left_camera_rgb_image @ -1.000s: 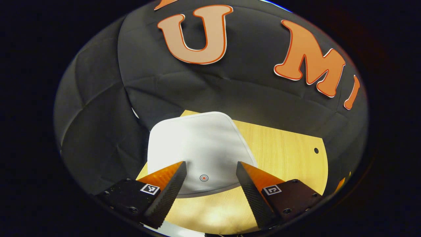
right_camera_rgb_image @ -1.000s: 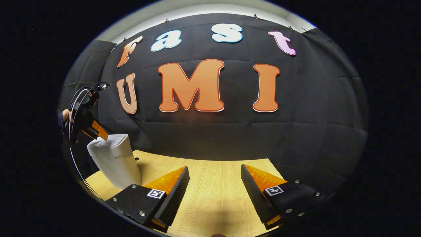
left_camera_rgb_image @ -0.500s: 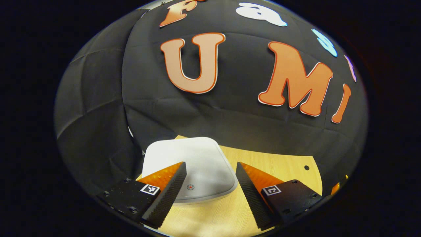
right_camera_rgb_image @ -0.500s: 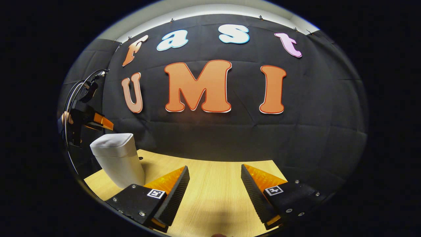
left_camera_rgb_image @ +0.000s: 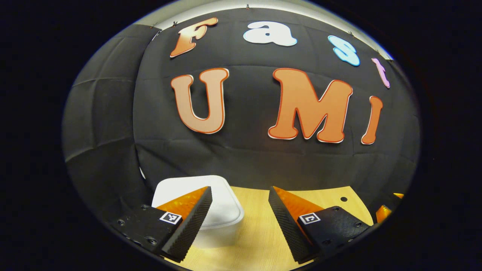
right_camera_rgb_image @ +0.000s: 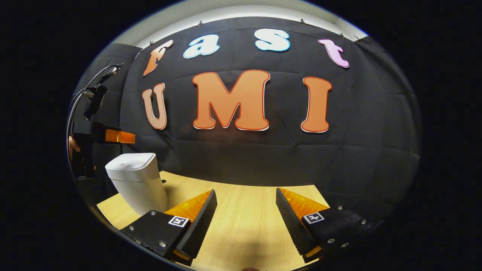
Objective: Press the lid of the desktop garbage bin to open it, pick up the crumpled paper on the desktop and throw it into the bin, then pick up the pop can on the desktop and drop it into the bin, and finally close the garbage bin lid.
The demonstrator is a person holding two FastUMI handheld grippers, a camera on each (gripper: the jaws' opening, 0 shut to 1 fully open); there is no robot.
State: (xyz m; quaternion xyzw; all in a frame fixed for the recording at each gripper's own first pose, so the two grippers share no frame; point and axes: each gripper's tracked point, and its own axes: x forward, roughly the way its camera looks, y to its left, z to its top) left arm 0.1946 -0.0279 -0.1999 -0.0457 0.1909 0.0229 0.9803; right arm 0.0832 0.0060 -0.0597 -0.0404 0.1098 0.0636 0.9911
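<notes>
The white desktop bin [right_camera_rgb_image: 137, 182] stands at the table's left end with its lid [right_camera_rgb_image: 130, 161] down. In the left gripper view the lid [left_camera_rgb_image: 222, 205] lies low, partly behind my left finger. My left gripper [left_camera_rgb_image: 240, 218] is open and holds nothing; in the right gripper view it [right_camera_rgb_image: 116, 136] hovers level a little above the bin, apart from the lid. My right gripper [right_camera_rgb_image: 246, 216] is open over the wooden table [right_camera_rgb_image: 241, 226], to the right of the bin, with nothing between its fingers.
A hand [right_camera_rgb_image: 71, 145] holds the left gripper at the far left, with cables [right_camera_rgb_image: 94, 90] looping above it. The table [left_camera_rgb_image: 256, 241] has a small dark hole [left_camera_rgb_image: 343, 198] near its back edge. The black cloth wall closes the back and left sides.
My left gripper has risen off the bin lid and tilted up to level, so the lid has dropped lower in its view. The right gripper has stayed almost still.
</notes>
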